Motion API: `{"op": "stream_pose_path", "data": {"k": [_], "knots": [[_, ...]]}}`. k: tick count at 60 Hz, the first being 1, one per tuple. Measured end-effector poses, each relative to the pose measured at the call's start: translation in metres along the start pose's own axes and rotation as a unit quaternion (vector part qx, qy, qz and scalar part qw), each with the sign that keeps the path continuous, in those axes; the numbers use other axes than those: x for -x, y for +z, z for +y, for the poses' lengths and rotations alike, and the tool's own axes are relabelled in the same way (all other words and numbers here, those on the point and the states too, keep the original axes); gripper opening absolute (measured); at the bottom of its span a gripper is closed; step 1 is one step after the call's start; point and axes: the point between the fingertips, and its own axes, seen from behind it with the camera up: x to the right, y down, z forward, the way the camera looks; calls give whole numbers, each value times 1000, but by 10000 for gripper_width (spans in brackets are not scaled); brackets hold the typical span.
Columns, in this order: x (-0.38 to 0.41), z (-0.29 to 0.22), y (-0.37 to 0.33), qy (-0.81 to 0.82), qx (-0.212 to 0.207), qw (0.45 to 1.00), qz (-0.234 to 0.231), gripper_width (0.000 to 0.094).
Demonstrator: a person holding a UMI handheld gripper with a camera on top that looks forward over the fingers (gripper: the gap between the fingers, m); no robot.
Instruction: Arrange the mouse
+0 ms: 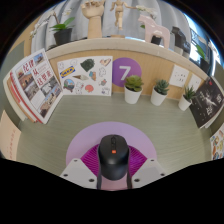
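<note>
Where the grey-green desk (60, 125) meets posters and potted plants (133, 89) at upper frame, a shelf runs above. The black mouse (113, 156) with an orange wheel sits at lower centre, gripped by the gripper (113, 168).

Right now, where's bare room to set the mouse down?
The mouse sits between the gripper fingers on the round pad. Free: the wide bare desk strip between that pad and the back row. Crowded: the far edge, with potted plants and printed sheets.

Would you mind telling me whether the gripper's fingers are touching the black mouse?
Cannot tell. In the gripper view the mouse sits between the fingers on a round pink mat, but its sides hide any contact or gap.
</note>
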Motion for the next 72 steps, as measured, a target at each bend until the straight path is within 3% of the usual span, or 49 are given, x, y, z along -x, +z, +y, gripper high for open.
{"op": "stream_pose_path", "data": {"k": [7,18,19,23,25,28,47,64,72], "knots": [[0,5,2,-8,-11,1000,7,360],[0,7,3,16,-5,1000,4,512],[-1,7,3,19,-2,1000,4,541],[-14,8,-2,16,8,999,32,816],[-18,7,-7,10,10,999,40,884],[-19,2,-17,8,7,999,42,842],[6,-21,-164,15,-52,998,20,859],[2,-5,-292,25,-111,993,6,860],[0,18,-333,32,-120,992,-9,848]]}}
